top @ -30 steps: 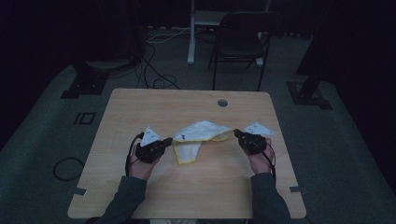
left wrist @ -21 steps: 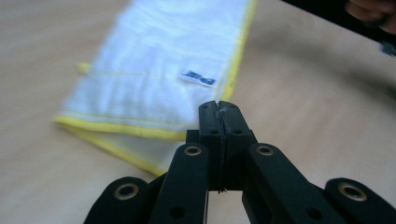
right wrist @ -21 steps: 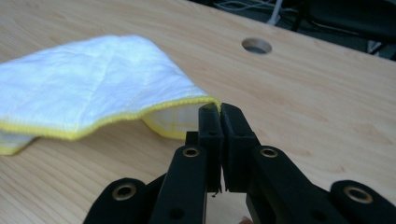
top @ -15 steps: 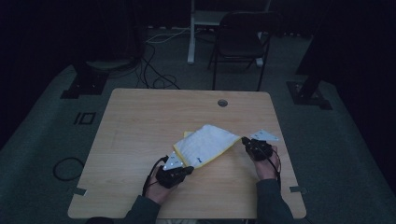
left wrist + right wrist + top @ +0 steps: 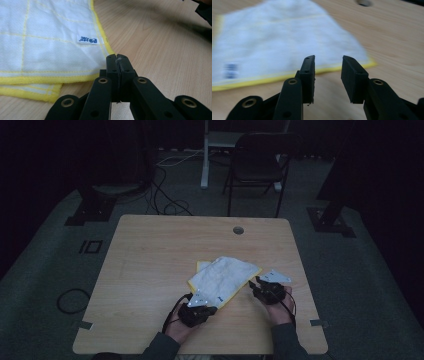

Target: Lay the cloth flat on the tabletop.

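Left gripper (image 5: 117, 60) pinches cloth (image 5: 50, 42) corner; right gripper (image 5: 328, 66) gapes beside it.

Both grippers are matte black: the left gripper (image 5: 117, 58) and the right gripper (image 5: 327, 65) each have two flat rectangular jaws on hinged linkage arms fastened with brass-coloured rivets. In the high view each carries a grey three-cornered plate on top and trails a thin black cable. The person wears dark sleeves (image 5: 161, 349) down to the wrists.
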Available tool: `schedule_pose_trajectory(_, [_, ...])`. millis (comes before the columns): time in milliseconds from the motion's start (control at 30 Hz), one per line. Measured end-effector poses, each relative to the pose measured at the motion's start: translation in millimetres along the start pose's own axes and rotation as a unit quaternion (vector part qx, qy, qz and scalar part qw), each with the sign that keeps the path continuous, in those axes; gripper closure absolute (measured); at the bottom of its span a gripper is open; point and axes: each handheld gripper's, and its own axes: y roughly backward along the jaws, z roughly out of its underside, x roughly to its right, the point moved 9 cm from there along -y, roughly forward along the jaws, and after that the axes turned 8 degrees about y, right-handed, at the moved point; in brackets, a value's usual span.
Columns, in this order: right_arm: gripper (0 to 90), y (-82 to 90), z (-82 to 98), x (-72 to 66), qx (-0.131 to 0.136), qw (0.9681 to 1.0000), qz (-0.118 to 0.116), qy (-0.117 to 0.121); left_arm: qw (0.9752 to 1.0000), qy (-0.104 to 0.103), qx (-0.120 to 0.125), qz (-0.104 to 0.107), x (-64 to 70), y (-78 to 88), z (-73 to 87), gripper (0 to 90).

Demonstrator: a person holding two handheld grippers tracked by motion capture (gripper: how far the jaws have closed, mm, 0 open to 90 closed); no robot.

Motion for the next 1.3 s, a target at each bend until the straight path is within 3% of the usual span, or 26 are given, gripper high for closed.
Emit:
schedule_pose_trajectory(300, [63.6,-25.7,-4.6,-57.3,-0.018,0.9972,-0.062,0.038,0.9999,0.011,0.003,0.003,-1.3,-3.2,1.5,88.7])
schedule_pose_trajectory(500, [65.0,-42.6,1.7,-81.3,-0.033,0.9951,-0.078,0.052,0.9999,0.011,0.008,0.006,-1.1,-1.6,-0.6,87.4])
schedule_pose_trajectory(600, [65.4,-46.6,6.1,-84.7,-0.043,0.9943,-0.079,0.057,0.9998,0.010,0.014,0.000,-2.1,0.8,-3.2,82.1])
schedule_pose_trajectory(767, [66.0,-47.0,8.3,-85.5,-0.041,0.9944,-0.078,0.059,0.9990,0.016,0.037,-0.017,-14.2,12.5,-16.6,81.0])
schedule_pose_trajectory(1067, [66.6,-46.4,9.0,-85.9,-0.039,0.9948,-0.077,0.054,0.9936,0.029,0.082,-0.071,-59.0,39.1,-54.5,81.0])
schedule_pose_trajectory(1267, [66.9,-46.1,9.3,-86.0,-0.037,0.9949,-0.078,0.053,0.9904,0.012,0.096,-0.098,-81.5,43.7,-68.4,79.2])
schedule_pose_trajectory(1300, [67.0,-46.1,9.3,-86.0,-0.037,0.9949,-0.077,0.054,0.9893,0.012,0.098,-0.107,-91.5,42.5,-74.3,79.2])
